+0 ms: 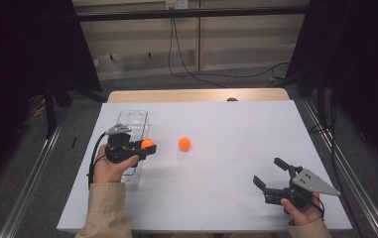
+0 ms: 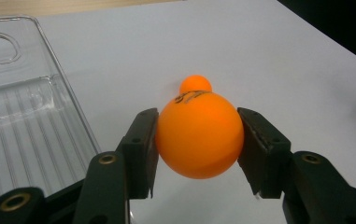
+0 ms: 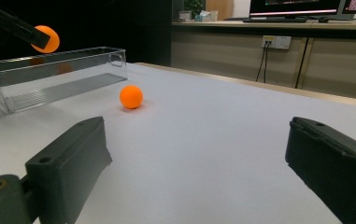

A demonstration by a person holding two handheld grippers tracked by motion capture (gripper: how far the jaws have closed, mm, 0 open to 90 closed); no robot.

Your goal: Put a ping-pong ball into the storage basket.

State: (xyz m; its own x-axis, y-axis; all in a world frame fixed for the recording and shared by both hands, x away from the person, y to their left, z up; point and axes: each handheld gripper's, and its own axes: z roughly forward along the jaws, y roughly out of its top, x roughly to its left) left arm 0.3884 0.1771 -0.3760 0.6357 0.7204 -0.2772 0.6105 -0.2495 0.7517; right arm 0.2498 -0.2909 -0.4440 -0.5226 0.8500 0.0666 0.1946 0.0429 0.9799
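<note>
Clear tray (image 1: 133, 130) blocks the desk's (image 1: 236, 148) left side. Loose orange ball (image 1: 184, 144) sits mid-desk. Right and far areas open.

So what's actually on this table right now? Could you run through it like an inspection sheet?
Surface: white table, bare around the things.
Job's things: held orange ball raised off the table beside the clear tray; second orange ball loose on the table; the tray holds no ball.
Clutter: nothing seen.
Grippers: left gripper shut on the held ball; right gripper open, holding nothing.
Cables: black cable at left gripper; more on the floor.
Surroundings: wall socket, desk with monitors.
</note>
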